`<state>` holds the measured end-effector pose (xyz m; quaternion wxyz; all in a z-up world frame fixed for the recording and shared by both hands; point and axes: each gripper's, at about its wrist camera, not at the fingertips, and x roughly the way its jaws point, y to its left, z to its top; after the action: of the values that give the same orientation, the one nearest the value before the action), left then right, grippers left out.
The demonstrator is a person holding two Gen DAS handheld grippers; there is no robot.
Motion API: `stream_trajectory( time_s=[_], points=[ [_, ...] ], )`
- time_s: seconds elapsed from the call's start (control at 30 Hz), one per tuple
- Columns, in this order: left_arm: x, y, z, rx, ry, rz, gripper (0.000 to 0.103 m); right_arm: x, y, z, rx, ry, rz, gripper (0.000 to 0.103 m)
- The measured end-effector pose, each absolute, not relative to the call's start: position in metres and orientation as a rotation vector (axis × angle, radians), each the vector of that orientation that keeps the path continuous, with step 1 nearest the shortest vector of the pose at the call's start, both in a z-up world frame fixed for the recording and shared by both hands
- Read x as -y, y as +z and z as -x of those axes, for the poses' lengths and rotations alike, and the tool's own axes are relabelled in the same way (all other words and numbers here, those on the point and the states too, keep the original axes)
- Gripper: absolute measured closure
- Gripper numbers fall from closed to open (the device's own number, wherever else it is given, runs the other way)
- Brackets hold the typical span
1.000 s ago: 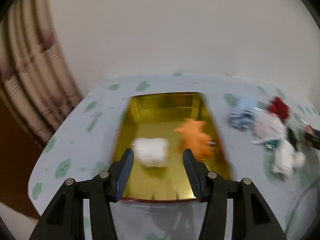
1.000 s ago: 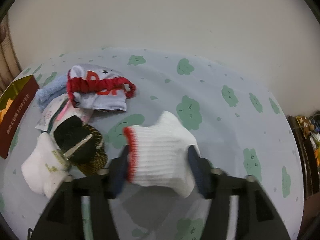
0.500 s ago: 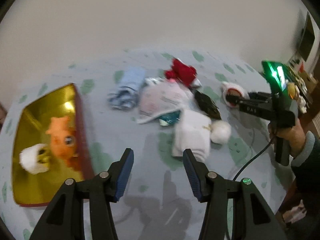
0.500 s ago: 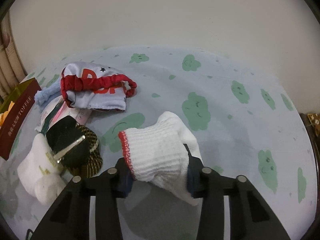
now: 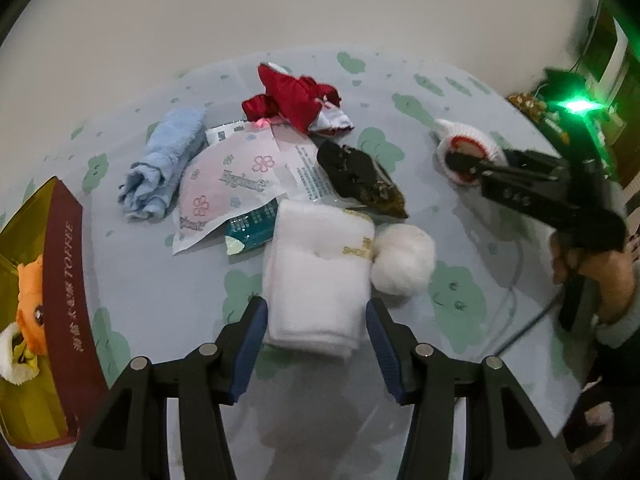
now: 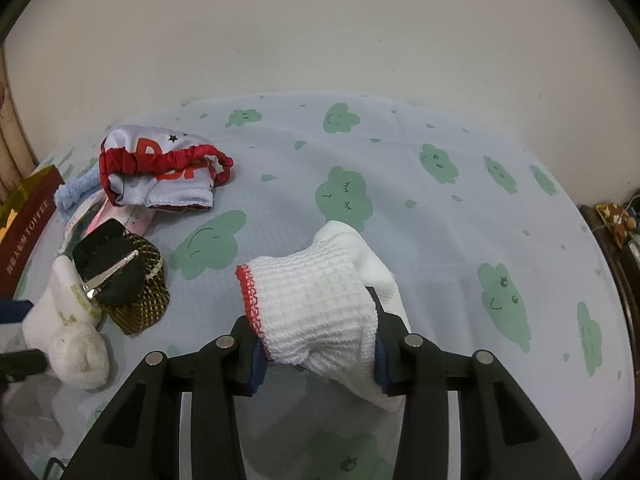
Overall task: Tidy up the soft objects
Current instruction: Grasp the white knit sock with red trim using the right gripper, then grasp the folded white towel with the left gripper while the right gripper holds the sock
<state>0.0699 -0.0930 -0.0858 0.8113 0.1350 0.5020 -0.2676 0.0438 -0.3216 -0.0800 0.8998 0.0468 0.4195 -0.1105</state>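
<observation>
Alignment governs the coming grasp: the folded white sock [image 5: 320, 276] lies on the desk [image 5: 168, 292] directly ahead of the left tool [image 5: 316, 330], its long axis running along the fingers, its near end between the released jaws. The right tool [image 6: 318, 354] is clenched on a white knit glove [image 6: 316, 304], held well apart.

I'm seeing a cloud-print tablecloth [image 6: 440, 216] lying ahead of both grippers, a plain wall [image 6: 320, 28] standing behind it.
</observation>
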Motion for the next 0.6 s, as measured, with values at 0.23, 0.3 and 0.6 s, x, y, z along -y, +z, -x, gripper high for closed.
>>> stream_trajectory(
  time_s=[0.23, 0.3, 0.6],
  points=[
    [0.105, -0.103, -0.089, -1.071, -0.545, -0.280, 0.036, 0.321, -0.081, -0.045, -0.865, -0.224, -0.102, 0.062],
    [0.110, -0.103, -0.089, -1.059, -0.533, -0.294, 0.036, 0.321, -0.081, -0.044, -0.864, -0.222, -0.106, 0.062],
    [0.088, -0.095, -0.085, -1.077, -0.566, -0.173, 0.073, 0.321, -0.081, -0.044, -0.862, -0.217, -0.115, 0.060]
  ],
)
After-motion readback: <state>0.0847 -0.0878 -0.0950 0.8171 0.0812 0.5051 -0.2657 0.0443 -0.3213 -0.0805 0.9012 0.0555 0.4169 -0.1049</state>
